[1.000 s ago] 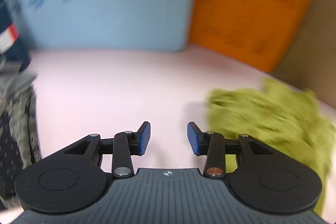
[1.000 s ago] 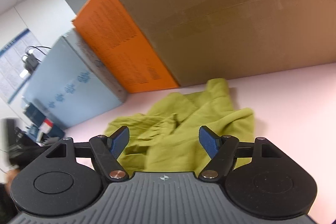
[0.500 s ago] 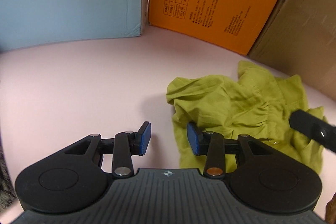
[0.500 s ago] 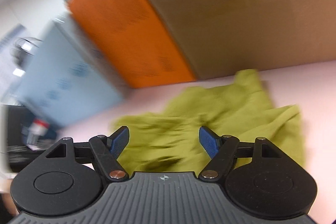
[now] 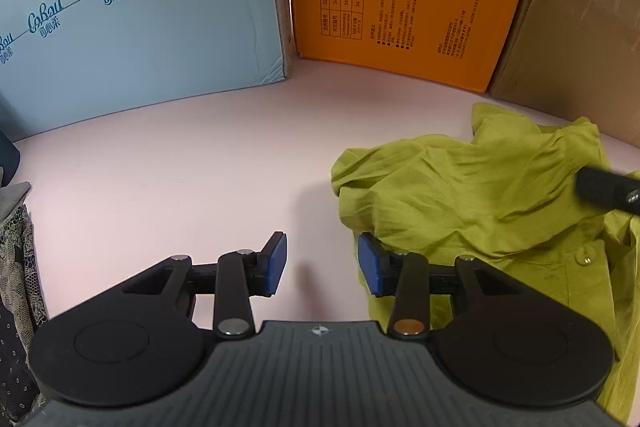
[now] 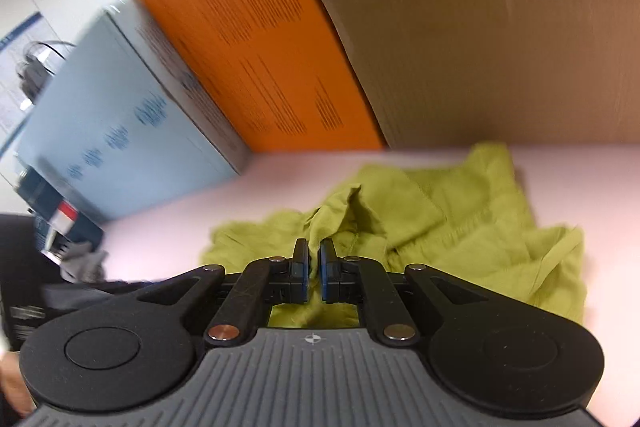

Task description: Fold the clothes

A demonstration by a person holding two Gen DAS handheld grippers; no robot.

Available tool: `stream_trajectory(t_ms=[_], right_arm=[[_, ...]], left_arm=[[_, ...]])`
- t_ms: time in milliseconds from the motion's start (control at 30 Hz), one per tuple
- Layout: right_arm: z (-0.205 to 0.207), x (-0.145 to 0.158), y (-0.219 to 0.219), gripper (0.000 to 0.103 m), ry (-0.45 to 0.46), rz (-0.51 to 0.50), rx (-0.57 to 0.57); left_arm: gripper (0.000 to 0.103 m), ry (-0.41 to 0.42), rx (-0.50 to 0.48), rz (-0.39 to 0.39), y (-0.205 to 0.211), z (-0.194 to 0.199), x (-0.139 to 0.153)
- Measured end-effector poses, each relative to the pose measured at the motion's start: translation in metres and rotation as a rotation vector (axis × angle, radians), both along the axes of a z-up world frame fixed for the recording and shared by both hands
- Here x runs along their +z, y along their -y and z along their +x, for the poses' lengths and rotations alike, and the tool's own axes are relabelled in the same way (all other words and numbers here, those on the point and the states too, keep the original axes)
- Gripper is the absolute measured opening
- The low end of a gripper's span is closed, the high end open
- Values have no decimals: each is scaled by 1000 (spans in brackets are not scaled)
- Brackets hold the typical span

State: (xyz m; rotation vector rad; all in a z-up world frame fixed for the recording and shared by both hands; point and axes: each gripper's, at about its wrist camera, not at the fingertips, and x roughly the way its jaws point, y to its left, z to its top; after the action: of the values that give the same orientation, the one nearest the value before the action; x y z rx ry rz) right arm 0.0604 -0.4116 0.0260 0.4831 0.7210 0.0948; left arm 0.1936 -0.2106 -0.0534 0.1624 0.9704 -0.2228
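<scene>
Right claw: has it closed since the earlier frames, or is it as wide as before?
Yes. The right claw has just been closing: its pads, earlier wide apart, now pinch a raised fold of the green garment below the orange box.

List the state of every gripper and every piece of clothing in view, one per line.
left gripper: open, nothing between its pads, beside the garment's edge
right gripper: jaws have just closed, pinching a fold
green garment: crumpled, unfolded on the pink table
patterned clothes: heaped at the table's left edge
</scene>
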Motion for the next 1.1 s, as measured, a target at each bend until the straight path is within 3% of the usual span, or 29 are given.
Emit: stream_trajectory(t_ms=[133,300,367,400,467,500,533,667,800,867,900,933,1100], right_arm=[[-14,11,16,6,9,-5,-50],[-16,-22,41,6,-137,-65,-175],[-18,-28,45,8,-128,-39,-182],[-23,-26,47,12,-83,10,-181],[-29,-18,48,33,-7,69,-164],[-29,-12,44,57,18,56,-135],[-27,-8,39,69,34,27,-101],[-10,-11,22,70,18,-90,-19],[9,-36,28,69,-40,-96,-33],[11,-44,28,55,-49,-105,-30],[12,-48,27,28,-54,-91,-12],[13,-50,25,14,-66,-65,8],[10,-37,19,6,5,9,33]], left_arm=[[40,1,-11,6,-2,-1,0],[40,0,-26,23,4,0,-3],[40,2,-38,12,3,-1,-2],[40,2,-43,2,2,-1,-1],[44,3,-46,-8,0,-1,-1],[45,6,-45,-7,0,0,-2],[46,9,-43,-6,-1,0,-2],[46,27,-44,-50,-11,-4,1],[48,30,-44,-66,-18,-7,-1],[48,28,-40,-62,-21,-9,-2],[48,26,-35,-60,-22,-9,-2],[48,21,-27,-62,-25,-9,-4],[48,-3,12,-79,-36,-8,-8]])
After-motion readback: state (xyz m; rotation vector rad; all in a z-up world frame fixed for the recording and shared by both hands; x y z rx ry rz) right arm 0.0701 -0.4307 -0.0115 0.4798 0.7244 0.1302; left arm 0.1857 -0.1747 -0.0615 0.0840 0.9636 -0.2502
